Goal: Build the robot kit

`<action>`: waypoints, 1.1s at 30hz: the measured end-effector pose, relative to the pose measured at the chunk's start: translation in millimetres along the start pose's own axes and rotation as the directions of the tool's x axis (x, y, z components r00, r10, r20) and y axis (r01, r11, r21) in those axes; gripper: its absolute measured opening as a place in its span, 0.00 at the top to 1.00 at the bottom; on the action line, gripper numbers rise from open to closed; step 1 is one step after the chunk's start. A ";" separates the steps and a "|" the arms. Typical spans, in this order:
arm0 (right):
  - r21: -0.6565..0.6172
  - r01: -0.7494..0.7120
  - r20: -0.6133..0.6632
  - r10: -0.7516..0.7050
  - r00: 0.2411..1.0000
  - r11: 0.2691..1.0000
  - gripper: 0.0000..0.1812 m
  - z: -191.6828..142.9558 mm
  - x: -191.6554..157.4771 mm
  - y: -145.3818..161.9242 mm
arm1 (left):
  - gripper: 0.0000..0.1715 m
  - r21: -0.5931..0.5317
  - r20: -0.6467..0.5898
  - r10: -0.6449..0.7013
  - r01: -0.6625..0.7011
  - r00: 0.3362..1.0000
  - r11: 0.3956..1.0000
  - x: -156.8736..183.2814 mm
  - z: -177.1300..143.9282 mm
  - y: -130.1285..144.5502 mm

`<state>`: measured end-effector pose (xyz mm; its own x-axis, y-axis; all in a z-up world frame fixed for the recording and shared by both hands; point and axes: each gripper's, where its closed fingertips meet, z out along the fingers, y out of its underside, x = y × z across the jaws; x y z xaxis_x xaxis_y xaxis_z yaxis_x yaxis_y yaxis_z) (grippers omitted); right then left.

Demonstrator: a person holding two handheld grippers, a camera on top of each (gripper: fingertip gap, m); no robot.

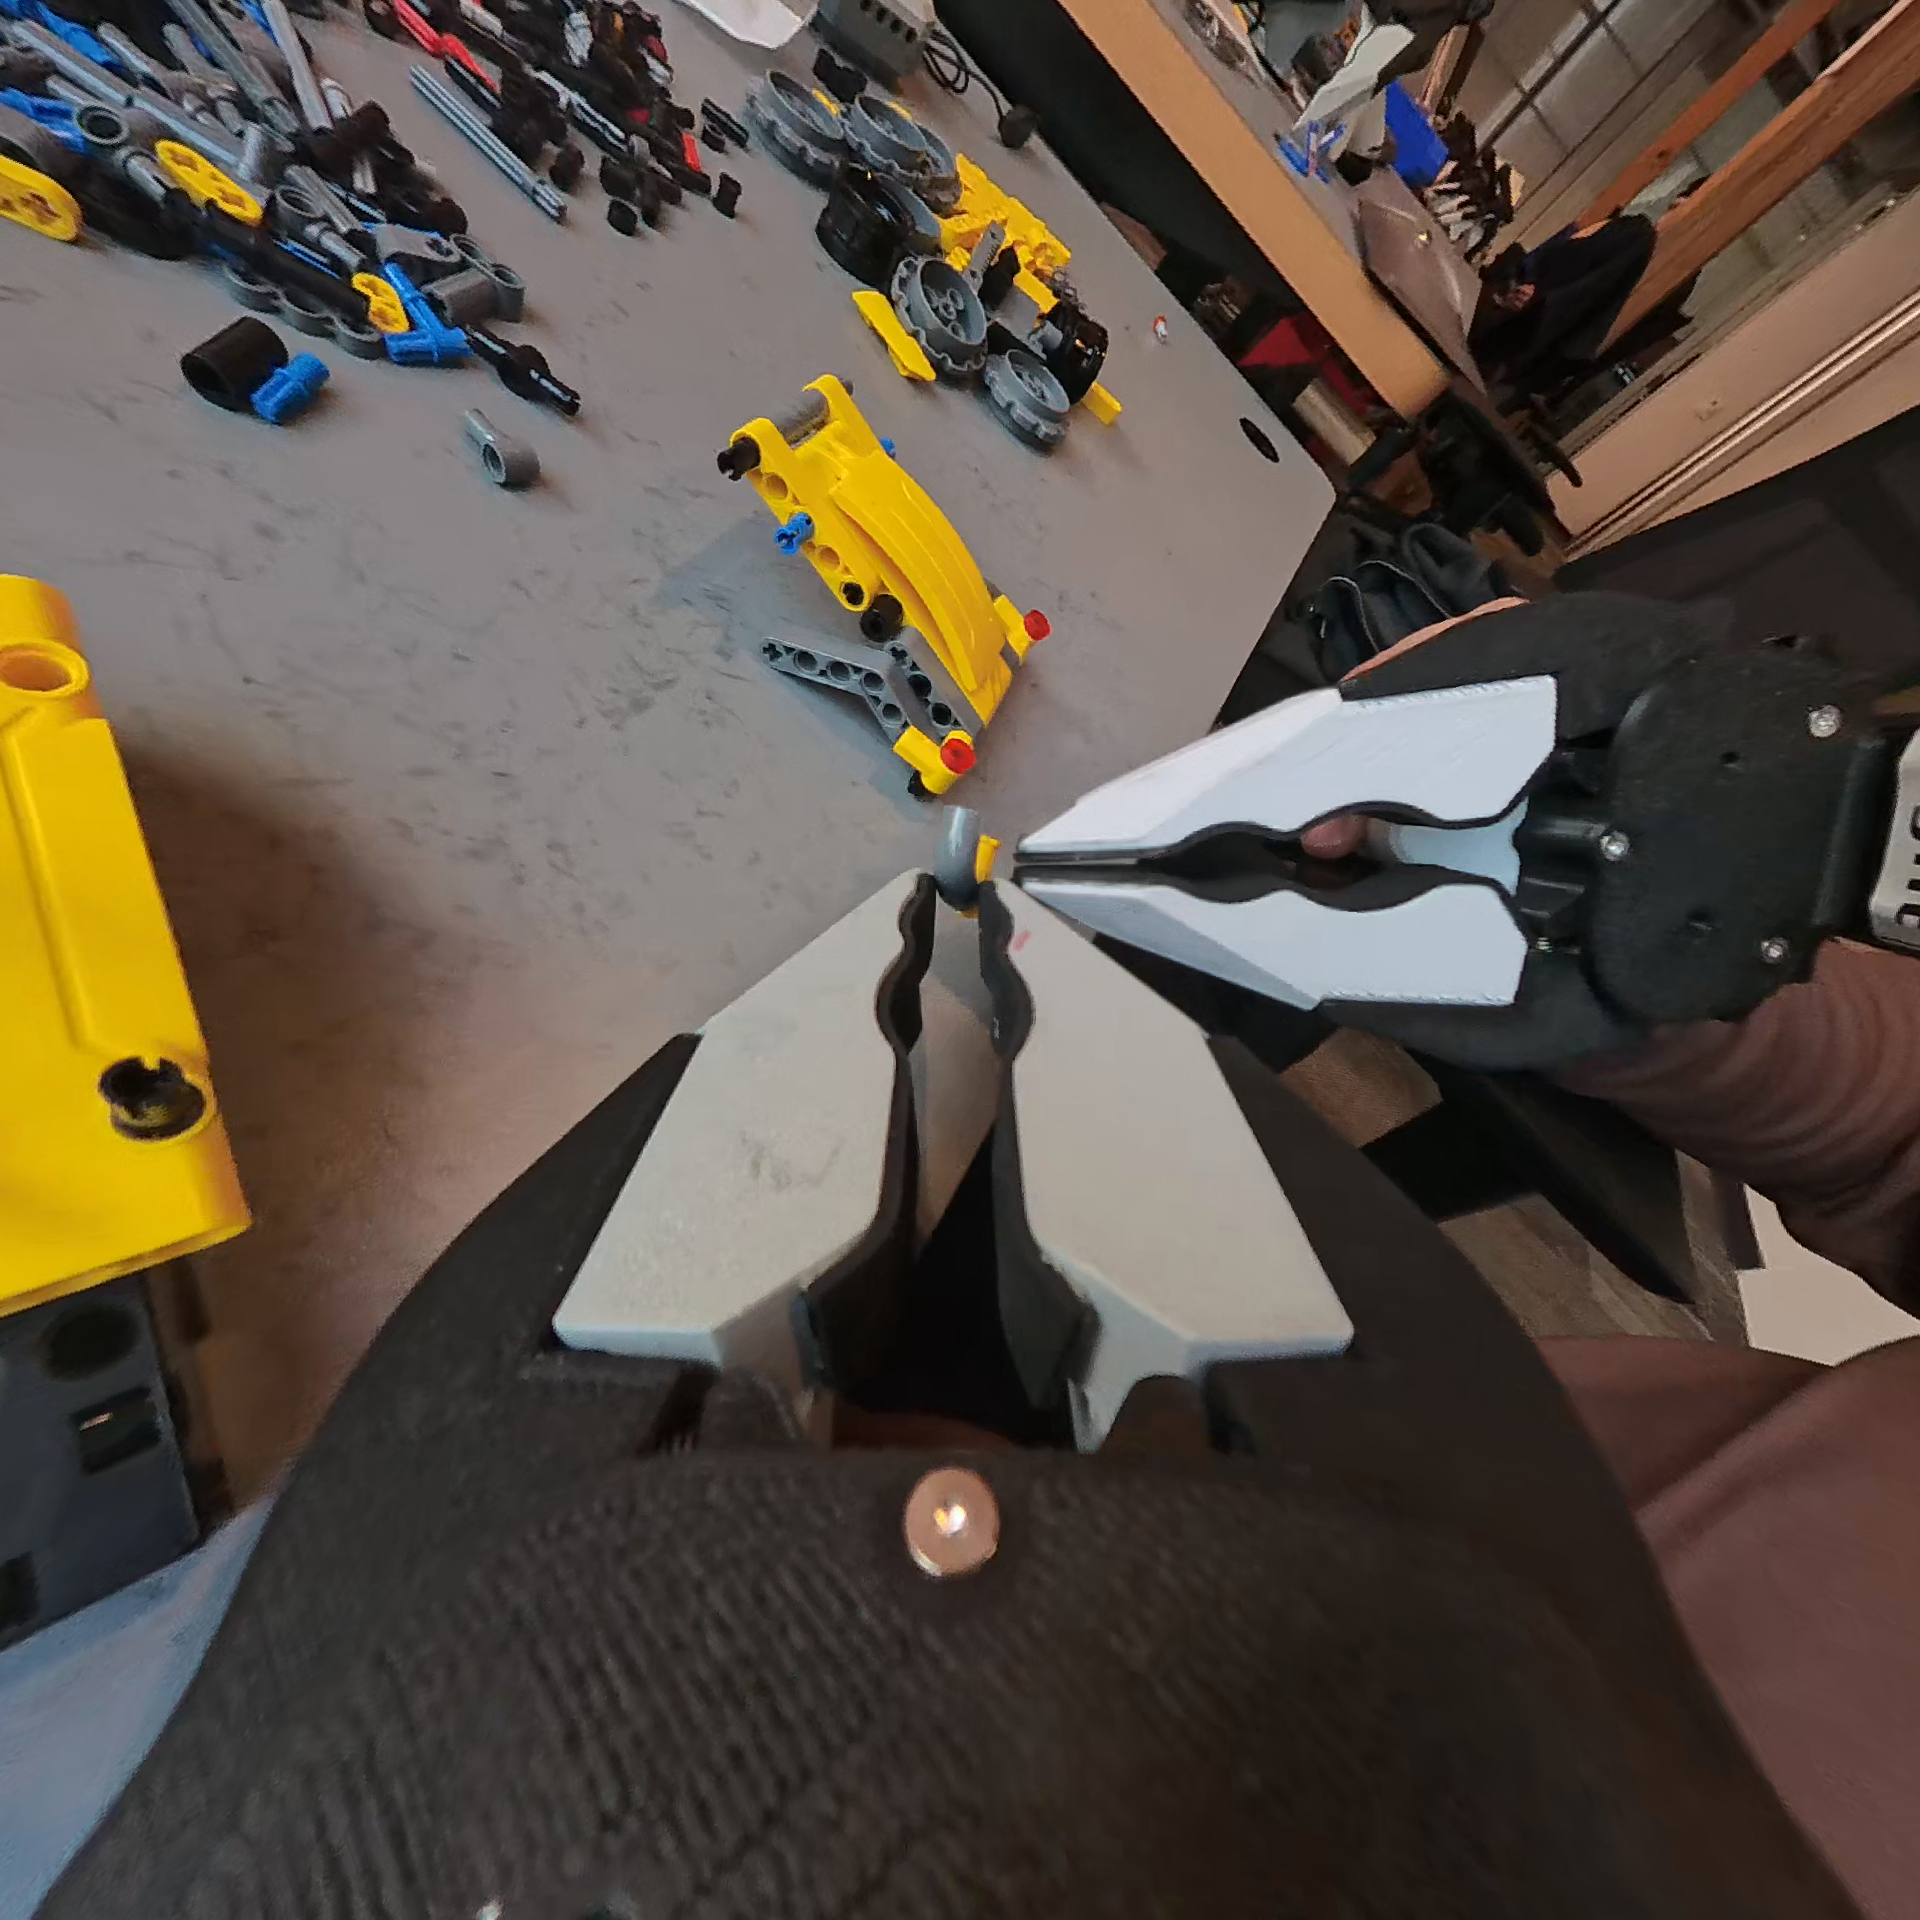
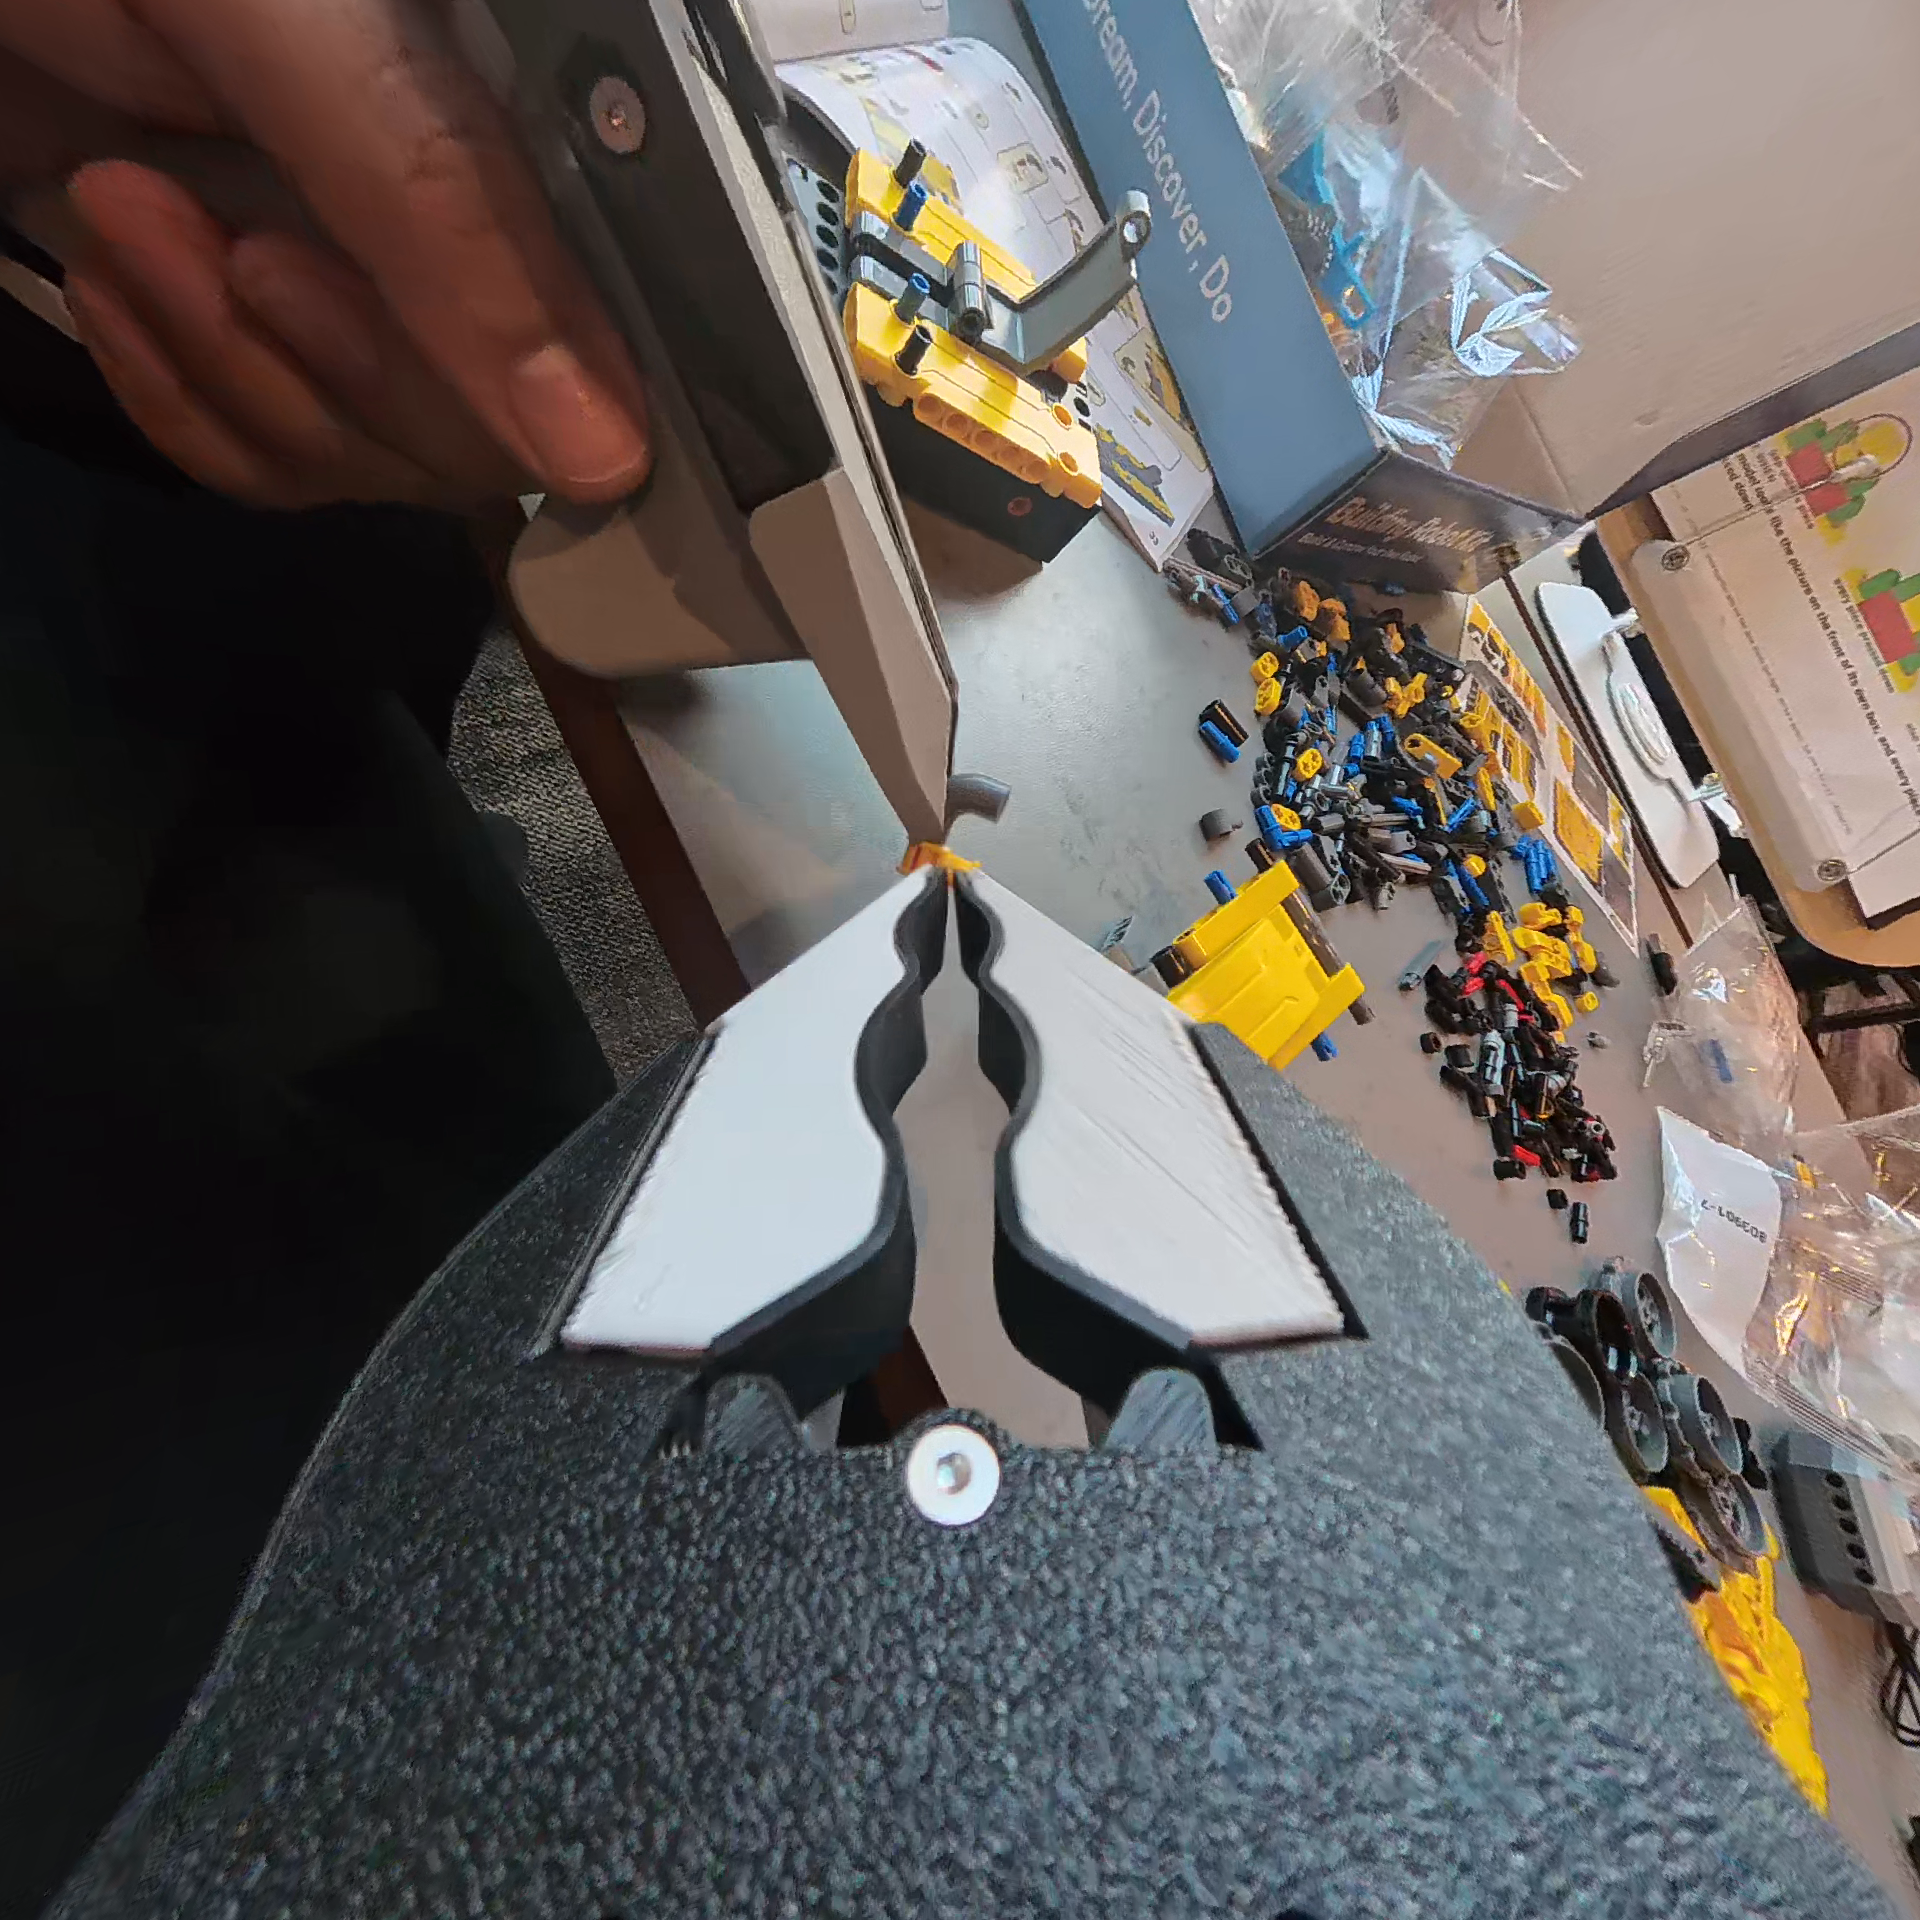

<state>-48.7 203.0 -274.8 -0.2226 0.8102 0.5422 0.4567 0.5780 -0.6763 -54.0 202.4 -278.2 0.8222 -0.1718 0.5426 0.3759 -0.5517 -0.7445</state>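
My left gripper is shut on a small grey bent connector and holds it above the grey table near its right edge. My right gripper is shut on a small yellow pin. In the left wrist view the right gripper comes in from the right, and its tips touch the yellow pin beside the connector. In the right wrist view the left gripper comes down from above, and the grey connector sticks out at its tip, meeting the pin.
A yellow and grey part assembly lies just beyond the grippers. Wheels on a yellow chassis and a heap of loose parts lie farther back. A big yellow block is at the left. A blue box and plastic bags stand nearby. My left and right fingertips are right by each other.
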 end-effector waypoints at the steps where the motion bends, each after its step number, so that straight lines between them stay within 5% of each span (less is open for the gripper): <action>1: -0.001 -0.010 0.004 0.010 1.000 1.000 0.97 0.1 0.3 0.7 | 0.97 -0.005 0.008 0.007 -0.007 1.000 1.000 -1.3 -0.4 0.3; 13: -0.142 -0.059 -0.049 0.052 0.997 0.988 0.85 10.5 20.3 31.7 | 0.97 -0.022 0.031 0.059 -0.058 0.998 0.998 -5.5 -0.5 2.5; 16: -0.166 -0.033 -0.046 0.026 0.999 0.986 0.92 14.6 18.8 35.3 | 0.97 -0.017 0.032 0.072 -0.072 0.997 0.997 -4.9 -0.6 2.6; 26: -0.054 0.168 0.064 -0.164 0.984 0.984 0.93 -7.9 -2.6 33.3 | 0.97 -0.023 0.001 0.071 -0.071 0.997 0.997 -2.3 -1.3 4.2; 33: -0.014 0.054 0.069 -0.053 0.996 0.998 0.84 -19.4 -1.1 25.5 | 0.97 -0.024 -0.015 0.089 -0.089 0.996 0.996 0.3 -1.9 5.6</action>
<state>-20.1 215.0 -283.0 -0.3058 0.7831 0.5414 0.4558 0.6197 -0.6389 -52.4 197.7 -281.5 0.8461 -0.2322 0.4797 0.2905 -0.5537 -0.7804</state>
